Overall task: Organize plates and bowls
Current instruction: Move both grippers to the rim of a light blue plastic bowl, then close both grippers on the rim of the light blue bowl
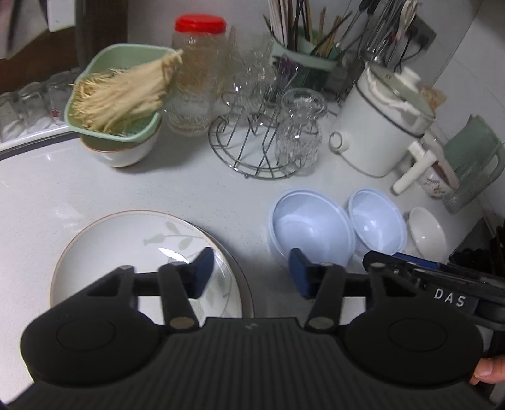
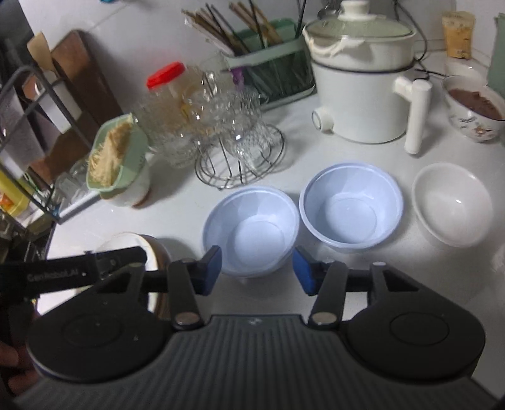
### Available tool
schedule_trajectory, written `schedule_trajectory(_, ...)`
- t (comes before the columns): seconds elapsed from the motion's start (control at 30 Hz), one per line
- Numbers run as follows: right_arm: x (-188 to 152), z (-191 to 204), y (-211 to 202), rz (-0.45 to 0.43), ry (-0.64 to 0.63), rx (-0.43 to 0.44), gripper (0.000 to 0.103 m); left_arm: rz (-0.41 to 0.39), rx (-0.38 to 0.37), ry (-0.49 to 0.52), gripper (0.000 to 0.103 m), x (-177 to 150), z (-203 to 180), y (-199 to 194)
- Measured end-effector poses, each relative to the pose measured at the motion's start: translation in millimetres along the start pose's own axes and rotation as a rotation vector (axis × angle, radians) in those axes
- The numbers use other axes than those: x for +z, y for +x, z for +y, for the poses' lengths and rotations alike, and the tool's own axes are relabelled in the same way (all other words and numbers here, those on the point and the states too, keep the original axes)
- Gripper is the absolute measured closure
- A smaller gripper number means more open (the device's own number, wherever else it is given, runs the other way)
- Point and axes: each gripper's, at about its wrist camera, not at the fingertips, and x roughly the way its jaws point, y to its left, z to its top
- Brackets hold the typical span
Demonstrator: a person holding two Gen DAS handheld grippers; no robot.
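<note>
Left gripper point(image 1: 252, 271) half open, empty, over leaf-print plate point(image 1: 126, 249), right gripper point(image 2: 257, 268) half open, empty, at stacked blue bowls point(image 2: 249, 233), counter's point(image 1: 47, 195) near edge.

We see the plate point(image 1: 126, 252) partly hidden behind the left gripper point(image 1: 251, 272). Chopsticks point(image 1: 303, 22) are cut off at the top edge. Glasses point(image 2: 214, 104) are blurred.

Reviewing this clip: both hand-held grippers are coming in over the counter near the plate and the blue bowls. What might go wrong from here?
1. The left hand-held gripper and right hand-held gripper work side by side, both open and empty; they may collide.
2. The two blue bowls sit rim to rim; grasping one may shove the other toward the white bowl.
3. The glasses on the wire rack stand just behind; a high sweep may tip them.
</note>
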Motion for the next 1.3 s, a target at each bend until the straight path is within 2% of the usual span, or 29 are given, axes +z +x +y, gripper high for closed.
schedule_trajectory(0.13, 0.2, -10.1, 22.9, 0.025, -0.006, -0.001, 0.055, 0.027, -0.026, 0.0, 0.06, 4.8, 4.5, 24.1)
schedule_trajectory(0.27, -5.1, -11.8, 38.7, 0.015, -0.06, -0.004, 0.057, 0.022, -0.077, 0.012, 0.062, 5.0, 1.5, 43.9)
schedule_trajectory(0.4, -6.5, -21.4, 53.0, 0.034, -0.007, 0.004, 0.062, 0.03, -0.11, 0.013, 0.062, 4.8, -4.2, 64.2)
schedule_trajectory(0.53, -3.8, -30.2, 62.4, 0.036, 0.086, 0.019, 0.071, 0.033, -0.081, 0.036, 0.063, 8.4, -8.7, 77.9)
schedule_trajectory(0.63, -0.2, -33.9, 69.8, 0.031, 0.118, 0.0, 0.079, 0.044, -0.109, 0.024, 0.07, 10.1, -7.7, 82.9)
schedule_trajectory(0.73, 2.4, -36.3, 75.7, 0.028, 0.103, -0.006, 0.081, 0.071, -0.132, 0.026, 0.083, 7.8, -8.9, 89.2)
schedule_trajectory(0.83, 4.5, -37.3, 79.6, 0.044, 0.1, 0.006, 0.085, 0.087, -0.119, 0.01, 0.087, 5.3, -13.7, 88.8)
schedule_trajectory(1.0, 6.4, -31.2, 74.2, 0.057, 0.073, -0.013, 0.085, 0.107, -0.114, 0.009, 0.087, -1.9, -18.6, 75.2)
schedule_trajectory(1.3, -0.7, -18.5, 45.9, 0.12, 0.069, 0.007, 0.085, 0.185, -0.098, -0.017, 0.086, -21.5, -16.8, 44.6)
